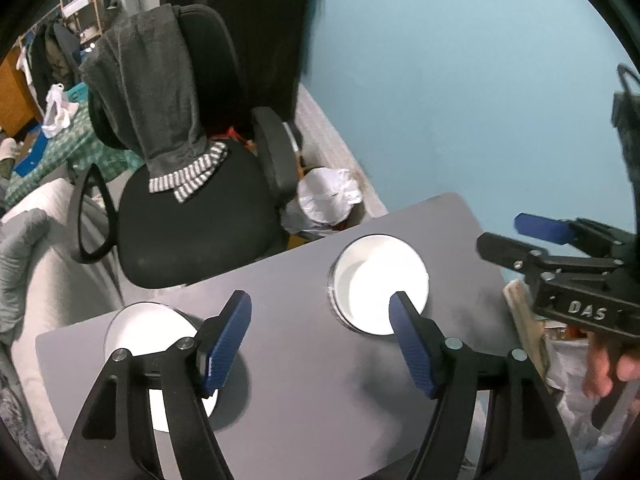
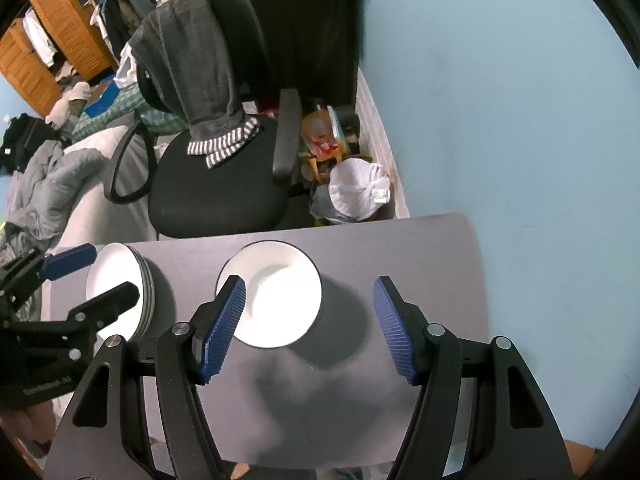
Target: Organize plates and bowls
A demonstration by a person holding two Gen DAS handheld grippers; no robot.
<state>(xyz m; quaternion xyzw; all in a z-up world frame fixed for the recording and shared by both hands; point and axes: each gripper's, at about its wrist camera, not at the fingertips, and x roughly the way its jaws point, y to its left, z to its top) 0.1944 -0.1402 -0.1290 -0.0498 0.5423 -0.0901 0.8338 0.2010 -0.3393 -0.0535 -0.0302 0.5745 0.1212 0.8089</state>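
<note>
A white bowl stack [image 1: 378, 284] [image 2: 276, 294] stands on the grey table [image 1: 300, 380] [image 2: 420, 264]. A stack of white plates [image 1: 148, 332] [image 2: 120, 288] sits at the table's left end. My left gripper [image 1: 320, 320] is open and empty above the table, between the plates and the bowls. My right gripper [image 2: 308, 312] is open and empty above the table, just right of the bowls. The right gripper also shows at the right of the left wrist view [image 1: 508, 236], and the left gripper shows at the left of the right wrist view [image 2: 92, 272], over the plates.
A black office chair [image 1: 192, 216] [image 2: 220, 176] with a grey garment over its back stands beyond the table. A white bag [image 1: 326, 196] [image 2: 358, 192] and clutter lie on the floor by the blue wall [image 1: 480, 80]. A bed with bedding [image 2: 52, 176] is at left.
</note>
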